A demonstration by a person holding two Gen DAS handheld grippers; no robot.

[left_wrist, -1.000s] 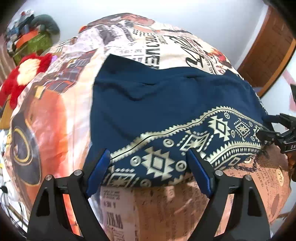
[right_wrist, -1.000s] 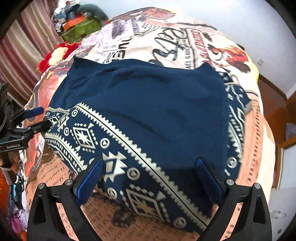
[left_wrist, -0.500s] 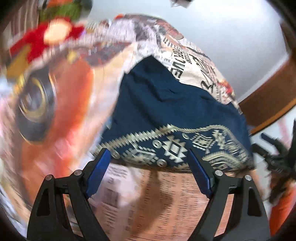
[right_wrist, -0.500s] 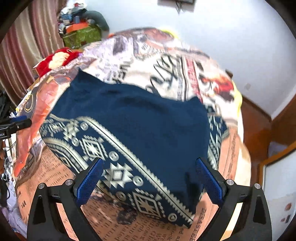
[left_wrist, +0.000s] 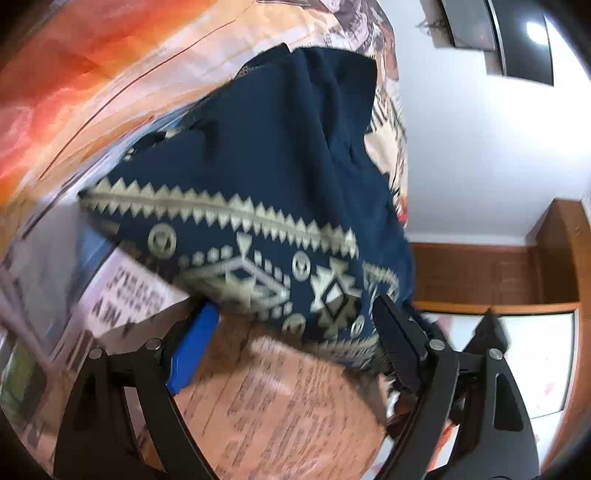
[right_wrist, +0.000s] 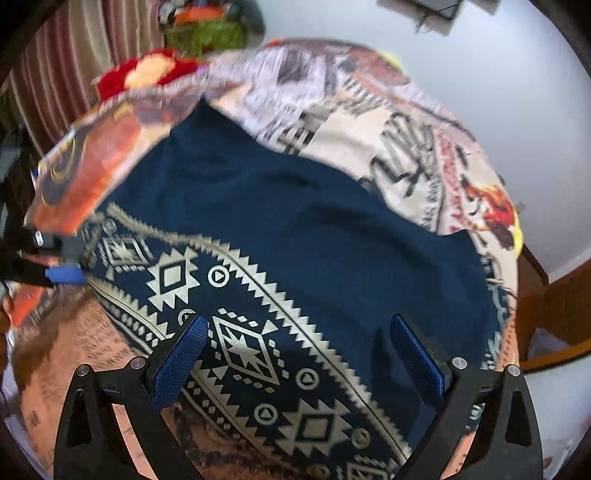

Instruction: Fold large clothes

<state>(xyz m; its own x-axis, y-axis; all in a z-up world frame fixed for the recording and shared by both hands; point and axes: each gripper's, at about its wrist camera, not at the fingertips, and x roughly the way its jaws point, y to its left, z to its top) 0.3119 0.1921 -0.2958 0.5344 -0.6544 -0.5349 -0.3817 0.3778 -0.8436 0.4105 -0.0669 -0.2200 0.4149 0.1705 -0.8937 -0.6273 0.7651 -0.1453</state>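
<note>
A navy garment point(right_wrist: 314, 229) with a cream geometric border lies spread flat on the printed bedspread point(right_wrist: 369, 122). My right gripper point(right_wrist: 299, 354) hovers open over its patterned hem, nothing pinched between the blue pads. My left gripper point(left_wrist: 291, 332) is open too, rolled sideways and low by the garment point(left_wrist: 295, 155), whose border corner lies just beyond its fingertips. In the right wrist view the left gripper point(right_wrist: 62, 273) shows at the hem's left end, beside the cloth. Both views are motion-blurred.
A red plush toy point(right_wrist: 147, 74) and a green bag point(right_wrist: 207, 33) sit at the bed's far end by a striped curtain point(right_wrist: 48, 74). Wooden furniture point(left_wrist: 498, 273) and a white wall point(left_wrist: 480, 166) border the bed's right side.
The left gripper has rolled sideways and dropped close to the hem's left corner. The right gripper has shifted across the garment, now over the patterned border.
</note>
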